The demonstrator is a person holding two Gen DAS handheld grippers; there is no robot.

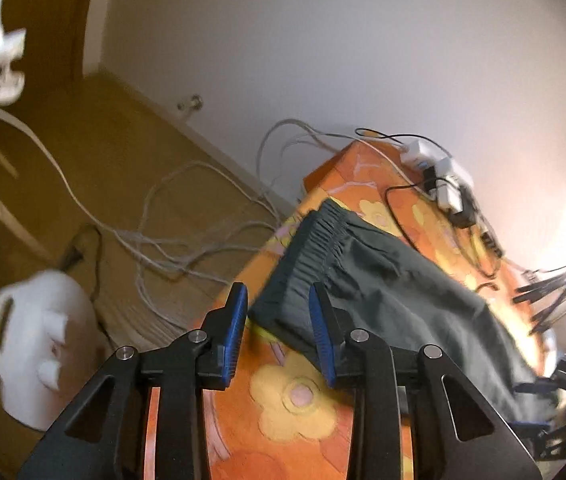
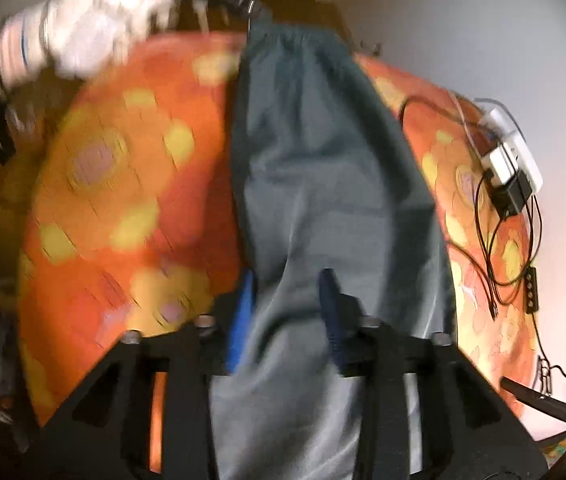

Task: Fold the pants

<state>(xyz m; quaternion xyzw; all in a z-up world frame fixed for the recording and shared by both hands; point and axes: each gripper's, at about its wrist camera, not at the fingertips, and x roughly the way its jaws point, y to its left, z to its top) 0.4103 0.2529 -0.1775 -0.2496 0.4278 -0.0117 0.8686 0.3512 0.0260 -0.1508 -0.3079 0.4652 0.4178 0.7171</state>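
- Left wrist view: the left gripper (image 1: pixel 279 332) hovers with jaws apart and empty beside the waistband of the pants (image 1: pixel 383 292), which lie lengthwise on the table (image 1: pixel 303 412), seemingly folded leg on leg.
- Right wrist view: the right gripper (image 2: pixel 287 316) has its jaws parted over the pants' (image 2: pixel 323 168) leg end, not pinching; the crosswise fold looks left to do.

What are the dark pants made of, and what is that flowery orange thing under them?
The dark pants look like thin woven cloth, matte with a faint sheen: they crease softly, and the waistband is gathered, probably elastic. The flowery orange cover seems a printed fabric or a wipeable plastic cloth; it drapes over the table's corner, but blur hides its surface.
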